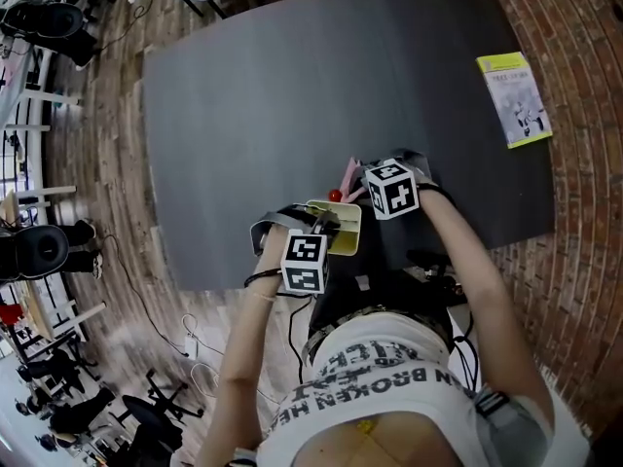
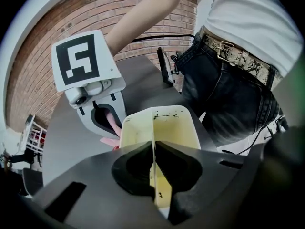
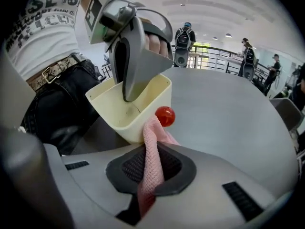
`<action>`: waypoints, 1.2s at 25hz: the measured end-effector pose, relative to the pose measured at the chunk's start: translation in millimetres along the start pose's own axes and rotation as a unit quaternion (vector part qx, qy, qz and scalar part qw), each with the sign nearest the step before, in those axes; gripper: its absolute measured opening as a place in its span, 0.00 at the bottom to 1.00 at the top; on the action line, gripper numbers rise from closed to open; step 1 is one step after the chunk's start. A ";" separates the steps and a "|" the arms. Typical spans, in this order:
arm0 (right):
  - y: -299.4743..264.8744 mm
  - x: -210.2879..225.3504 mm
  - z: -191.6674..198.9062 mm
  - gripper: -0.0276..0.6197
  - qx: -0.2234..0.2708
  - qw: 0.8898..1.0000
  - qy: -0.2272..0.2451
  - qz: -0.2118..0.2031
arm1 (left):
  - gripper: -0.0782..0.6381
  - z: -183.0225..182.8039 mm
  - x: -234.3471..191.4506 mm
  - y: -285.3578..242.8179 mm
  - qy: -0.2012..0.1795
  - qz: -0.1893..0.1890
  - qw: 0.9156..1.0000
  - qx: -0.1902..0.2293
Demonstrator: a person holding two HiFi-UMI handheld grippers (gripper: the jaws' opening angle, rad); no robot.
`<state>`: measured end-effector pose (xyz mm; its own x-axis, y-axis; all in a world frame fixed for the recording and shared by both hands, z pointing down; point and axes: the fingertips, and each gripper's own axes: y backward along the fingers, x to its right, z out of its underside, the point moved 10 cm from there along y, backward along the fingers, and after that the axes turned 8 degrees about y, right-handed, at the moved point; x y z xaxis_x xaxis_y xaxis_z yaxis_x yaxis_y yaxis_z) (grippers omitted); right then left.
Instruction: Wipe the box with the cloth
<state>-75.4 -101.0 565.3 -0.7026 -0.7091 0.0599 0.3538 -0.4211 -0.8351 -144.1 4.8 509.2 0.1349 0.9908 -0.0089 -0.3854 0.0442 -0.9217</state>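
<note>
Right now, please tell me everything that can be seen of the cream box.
The box is a small open-topped tub, pale cream-yellow, thin-walled, with rounded corners; it looks like plastic. Dark specks mark one inner wall. It is at the near edge of the dark table, close to the person. The left gripper is shut on one wall, one jaw inside, one outside. The pink cloth, held by the right gripper, touches its outer side, and a small red ball lies beside it.
</note>
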 end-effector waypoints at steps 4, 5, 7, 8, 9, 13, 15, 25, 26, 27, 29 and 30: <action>-2.6 -7.5 -2.7 0.07 -0.035 0.998 0.045 -0.009 | 0.13 1.9 -1.2 -0.3 0.003 0.002 1.000 0.001; -3.2 -9.9 -2.6 0.07 -0.036 0.998 0.047 -0.006 | 0.13 2.4 -1.7 -0.3 0.005 0.004 1.000 0.001; -3.5 -14.3 -1.6 0.07 -0.032 0.999 0.041 0.002 | 0.13 3.4 -2.7 0.2 0.006 0.009 1.000 0.002; -3.2 -16.6 -0.7 0.07 -0.028 0.999 0.034 0.008 | 0.13 4.0 -3.0 0.1 0.006 0.010 1.000 0.002; -2.8 -18.6 0.4 0.07 -0.022 0.999 0.026 0.014 | 0.13 5.0 -3.0 -0.4 0.005 0.010 1.000 0.000; 2.0 -25.7 4.5 0.07 0.006 0.999 -0.011 0.035 | 0.13 5.6 -1.6 -0.6 0.002 0.015 1.000 0.007; 5.3 -29.4 6.0 0.07 0.028 0.998 -0.037 0.045 | 0.13 6.1 -1.7 -0.8 -0.002 0.013 1.000 0.011; 9.7 -61.6 17.6 0.07 0.158 0.968 -0.172 0.091 | 0.13 5.8 -2.1 -2.3 -0.012 0.012 1.000 0.013; 8.5 -65.0 16.2 0.07 0.164 0.966 -0.176 0.097 | 0.13 5.6 -1.7 -2.0 -0.013 0.010 1.000 0.012; 7.3 -68.3 14.8 0.07 0.165 0.965 -0.177 0.102 | 0.13 6.1 -1.3 -2.1 -0.014 0.009 1.000 0.011; 6.2 -74.2 12.5 0.07 0.164 0.964 -0.181 0.108 | 0.13 6.2 -1.0 -2.8 -0.016 0.008 1.000 0.007; 6.5 -76.8 10.9 0.07 0.164 0.963 -0.183 0.109 | 0.14 5.6 -1.0 -2.9 -0.017 0.009 1.000 0.006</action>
<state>-12.4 -55.4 561.2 -0.3458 -0.9276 0.1410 0.6869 -0.3527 -0.6355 -148.2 4.3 514.0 0.0976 0.9951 -0.0126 -0.3990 0.0275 -0.9165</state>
